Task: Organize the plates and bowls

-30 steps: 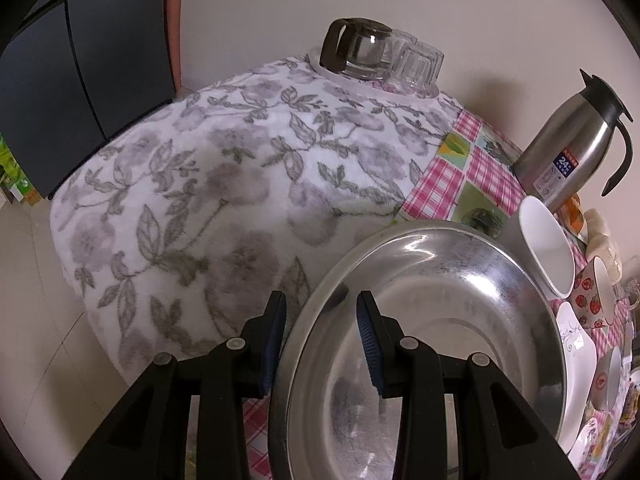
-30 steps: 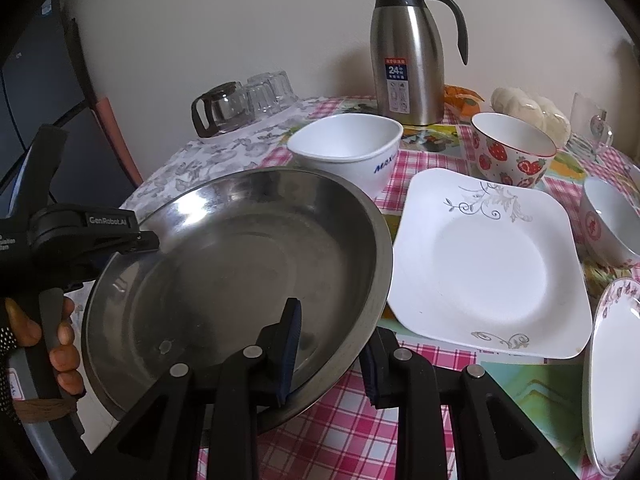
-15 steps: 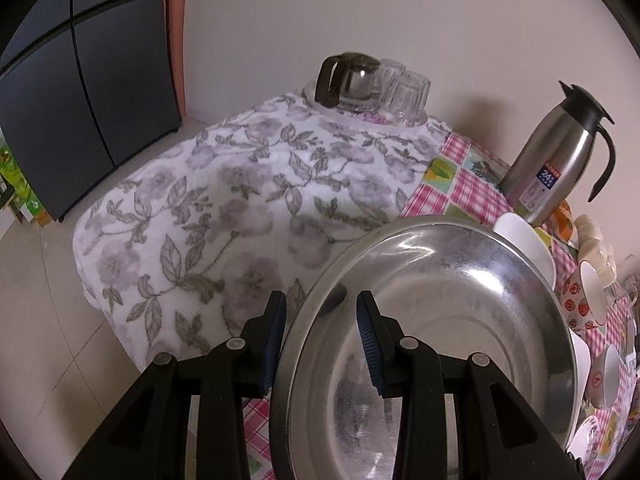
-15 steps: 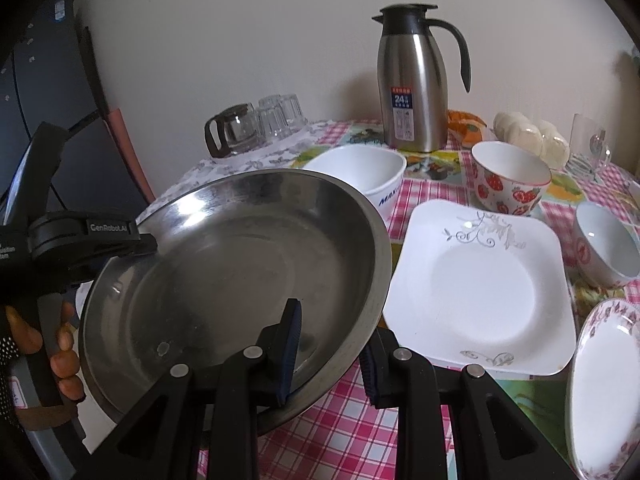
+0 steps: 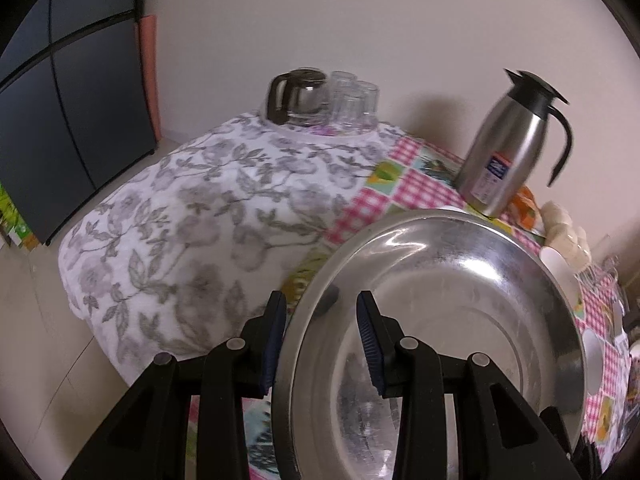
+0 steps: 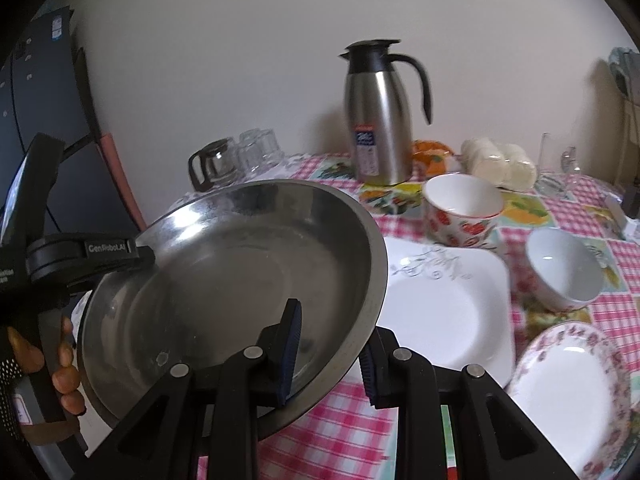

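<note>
Only the right wrist view shows the square white plate (image 6: 436, 312) and strawberry bowl (image 6: 460, 210). Both grippers, left gripper (image 5: 322, 340) and right gripper (image 6: 330, 354), pinch opposite rims of the shiny, smudged steel basin (image 6: 240, 280), tilted above the checked table (image 6: 344, 420).

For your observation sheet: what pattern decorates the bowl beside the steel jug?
Red strawberries on white, on the bowl; right wrist view.

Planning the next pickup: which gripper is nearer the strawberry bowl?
Right. The right gripper grips the steel basin's rim nearest the strawberry bowl; the left gripper holds the far rim.
</note>
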{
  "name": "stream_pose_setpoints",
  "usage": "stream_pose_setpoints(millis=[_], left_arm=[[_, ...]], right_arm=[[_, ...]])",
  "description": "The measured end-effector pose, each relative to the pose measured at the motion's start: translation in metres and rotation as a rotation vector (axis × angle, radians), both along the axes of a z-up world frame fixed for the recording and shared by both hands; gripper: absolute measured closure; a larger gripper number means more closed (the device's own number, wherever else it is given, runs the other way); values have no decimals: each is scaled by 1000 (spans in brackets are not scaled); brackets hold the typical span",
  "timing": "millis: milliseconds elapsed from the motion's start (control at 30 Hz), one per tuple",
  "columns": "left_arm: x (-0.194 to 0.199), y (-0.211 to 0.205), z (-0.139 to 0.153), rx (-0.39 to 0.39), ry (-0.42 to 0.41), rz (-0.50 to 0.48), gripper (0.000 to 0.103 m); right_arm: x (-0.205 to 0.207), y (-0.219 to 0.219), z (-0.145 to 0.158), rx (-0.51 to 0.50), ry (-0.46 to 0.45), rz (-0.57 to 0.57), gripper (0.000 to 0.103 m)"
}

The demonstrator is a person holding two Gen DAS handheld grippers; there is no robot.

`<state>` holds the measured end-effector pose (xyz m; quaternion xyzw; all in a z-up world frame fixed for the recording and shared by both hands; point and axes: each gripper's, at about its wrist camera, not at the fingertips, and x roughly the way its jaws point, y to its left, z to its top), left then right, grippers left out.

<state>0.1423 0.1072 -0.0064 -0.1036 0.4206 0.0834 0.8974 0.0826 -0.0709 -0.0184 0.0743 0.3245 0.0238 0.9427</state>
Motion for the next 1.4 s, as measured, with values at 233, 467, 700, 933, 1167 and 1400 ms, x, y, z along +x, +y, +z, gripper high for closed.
stream_pose_setpoints(millis=[233,467,700,933,1167,1400], left_arm=[[-1,-37,5,0,-9,-65,65],[-4,-73,5,6,-9,-120,65],[-6,-110,0,12,-3,-184,65],[-3,-135,-9,11,17,-225,65],[6,-147,-25,2,53,-246,65],[13,-147,-38,-4,73,-249,65]], right_arm=[[-9,-33,11,-20,-22,-45,75],[-22,-63,17,-43,-31,-92,75],[-34,-93,21,-65,-33,-137,75],[-37,-118,13,-70,-17,-178,74],[-29,-134,-5,-34,25,-198,74],[-20,-138,-21,-17,52,-203,74]])
